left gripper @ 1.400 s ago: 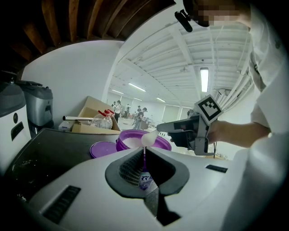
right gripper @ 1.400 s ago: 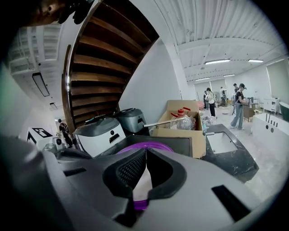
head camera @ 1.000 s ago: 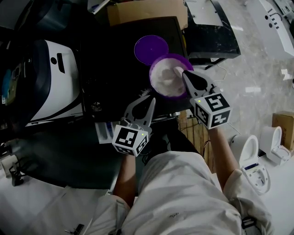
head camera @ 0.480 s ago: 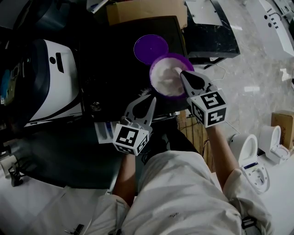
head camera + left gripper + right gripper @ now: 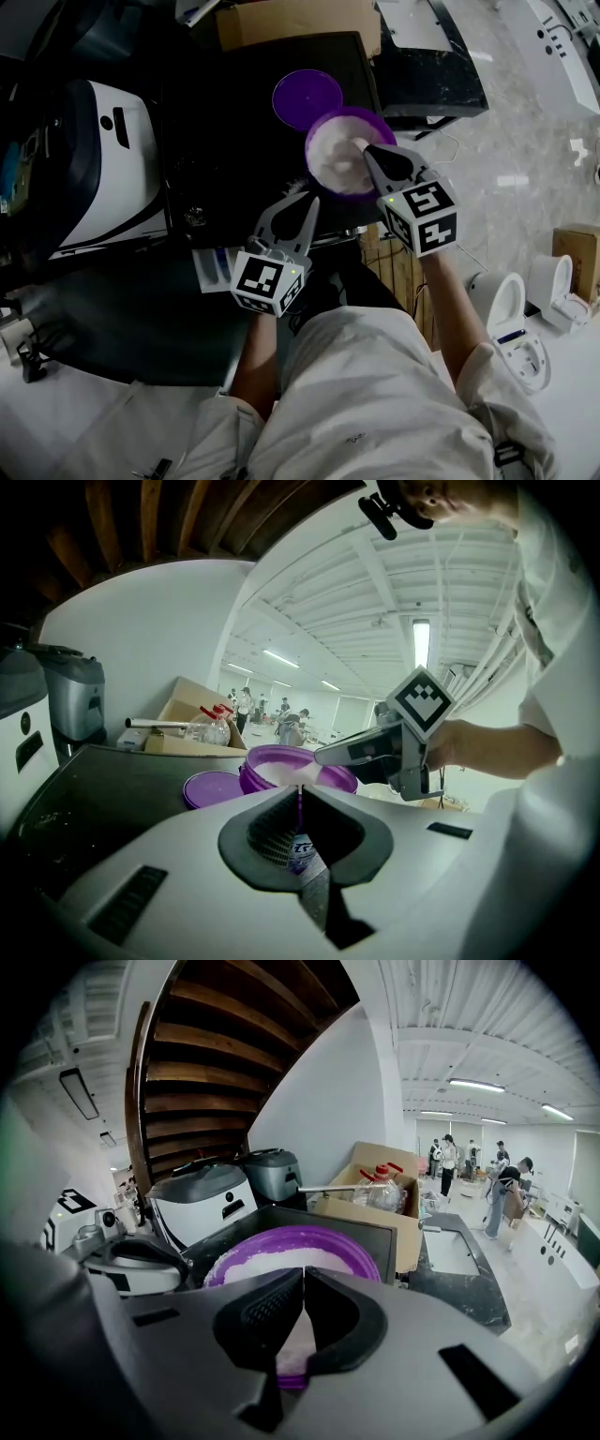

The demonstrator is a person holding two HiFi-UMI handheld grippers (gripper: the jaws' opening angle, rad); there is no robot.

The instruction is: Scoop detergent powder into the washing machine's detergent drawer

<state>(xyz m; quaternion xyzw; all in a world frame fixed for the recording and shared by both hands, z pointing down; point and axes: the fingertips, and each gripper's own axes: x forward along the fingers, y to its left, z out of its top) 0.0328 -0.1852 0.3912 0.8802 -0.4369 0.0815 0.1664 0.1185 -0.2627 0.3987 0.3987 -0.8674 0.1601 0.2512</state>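
Observation:
A purple tub [image 5: 376,125] of white powder [image 5: 333,161] stands on the black top [image 5: 234,141], with its purple lid [image 5: 307,98] lying flat just behind it. My right gripper [image 5: 359,145] is shut, and its tips rest over the powder inside the tub [image 5: 281,1241]; I cannot tell whether it holds anything. My left gripper [image 5: 312,200] is shut and hovers over the black top's near edge, short of the tub [image 5: 272,763]. A thin purple strip shows in its slit [image 5: 300,787]. A white and blue piece [image 5: 214,269] lies beside the left gripper's cube.
A white and dark appliance [image 5: 108,169] sits at the left of the black top. A cardboard box [image 5: 300,23] stands behind the lid. To the right are a dark low cabinet [image 5: 431,80] and white toilets [image 5: 511,314] on the pale floor.
The right gripper has slid a little to the left and farther over the powder in the tub. The left gripper has stayed where it was.

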